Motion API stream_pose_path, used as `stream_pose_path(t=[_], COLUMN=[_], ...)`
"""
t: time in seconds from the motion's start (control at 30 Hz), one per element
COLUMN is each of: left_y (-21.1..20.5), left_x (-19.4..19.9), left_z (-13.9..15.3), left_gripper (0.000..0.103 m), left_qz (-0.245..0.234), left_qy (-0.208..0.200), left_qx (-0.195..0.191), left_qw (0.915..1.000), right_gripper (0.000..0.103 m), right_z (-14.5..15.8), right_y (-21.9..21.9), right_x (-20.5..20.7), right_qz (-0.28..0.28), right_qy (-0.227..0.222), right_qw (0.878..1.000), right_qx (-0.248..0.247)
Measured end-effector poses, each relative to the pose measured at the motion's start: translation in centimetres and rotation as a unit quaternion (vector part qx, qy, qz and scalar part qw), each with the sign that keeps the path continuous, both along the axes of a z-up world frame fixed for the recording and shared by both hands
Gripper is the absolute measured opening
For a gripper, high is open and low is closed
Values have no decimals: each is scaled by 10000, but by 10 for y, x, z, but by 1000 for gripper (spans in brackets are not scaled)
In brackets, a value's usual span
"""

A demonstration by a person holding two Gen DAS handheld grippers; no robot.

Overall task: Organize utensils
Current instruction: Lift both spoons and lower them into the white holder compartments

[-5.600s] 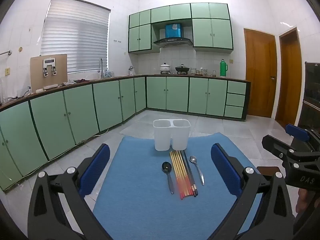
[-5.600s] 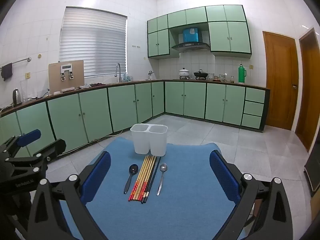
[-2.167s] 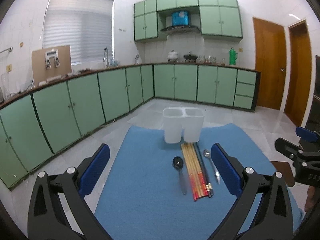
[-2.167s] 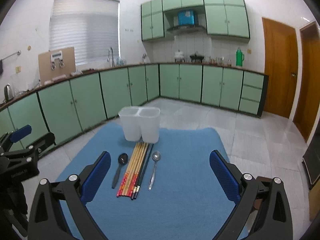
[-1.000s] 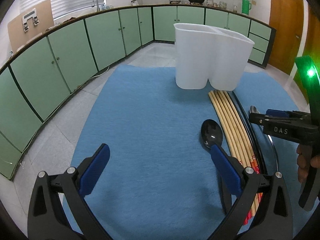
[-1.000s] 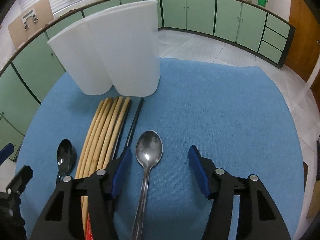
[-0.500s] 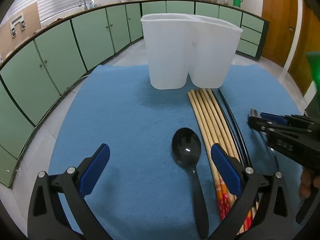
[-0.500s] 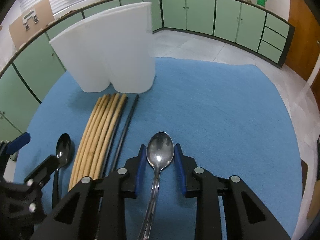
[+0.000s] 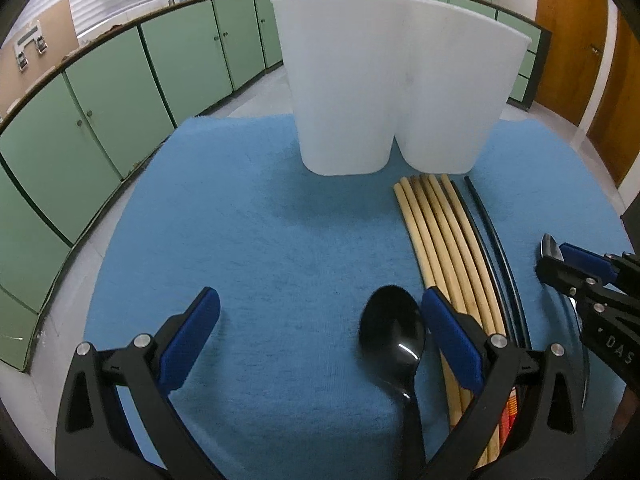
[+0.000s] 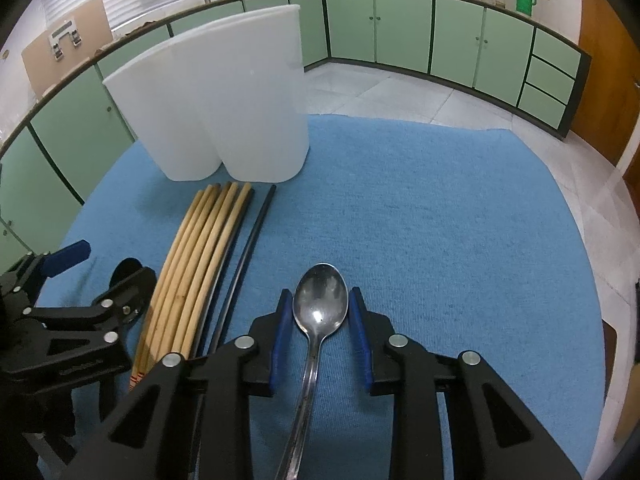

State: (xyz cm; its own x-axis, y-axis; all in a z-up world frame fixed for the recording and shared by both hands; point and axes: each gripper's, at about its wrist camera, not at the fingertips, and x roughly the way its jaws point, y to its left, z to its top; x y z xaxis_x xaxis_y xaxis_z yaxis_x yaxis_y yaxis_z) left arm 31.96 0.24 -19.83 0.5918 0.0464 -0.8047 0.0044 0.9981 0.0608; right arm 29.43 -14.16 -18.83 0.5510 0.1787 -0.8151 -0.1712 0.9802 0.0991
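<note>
A white two-compartment holder (image 9: 396,92) stands on a blue mat (image 9: 260,248); it also shows in the right wrist view (image 10: 224,116). Before it lie wooden chopsticks (image 9: 444,240), black chopsticks (image 9: 490,240), a black spoon (image 9: 394,340) and a silver spoon (image 10: 320,312). My left gripper (image 9: 320,324) is open and low over the mat, its right finger touching the black spoon's bowl. My right gripper (image 10: 320,320) is nearly shut around the silver spoon's bowl, with its pads at or just off the edges.
Green kitchen cabinets (image 9: 100,112) line the room behind the mat. A wooden door (image 9: 568,40) is at the far right. The mat edge (image 10: 592,280) drops off to tiled floor on the right.
Both grippers moved down and forward toward the utensils. My right gripper's jaws narrowed onto the silver spoon. My left gripper shifted left, so the black spoon sits by its right finger.
</note>
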Motion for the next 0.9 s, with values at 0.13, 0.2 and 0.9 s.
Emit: stream_pose_path(t=[0.13,0.2,0.9], left_y=[0,2,-8], left_x=[1,2,-69], left_z=[-2,-1,56], left_gripper=[93,85,33], left_qz=[8,-11,-687], left_qy=[47,54,-1753], left_qx=[-184,-321,-746], left_qw=[9998,9995,9793], right_gripper=[29,32,28], right_z=[1,2,54], right_y=[1,1,-16], right_x=[4,8,-30], right_qz=[55,102,148], right_qy=[89,169,-1172], right_qw=[9999,9998,9916], right_qx=[-22,27,535])
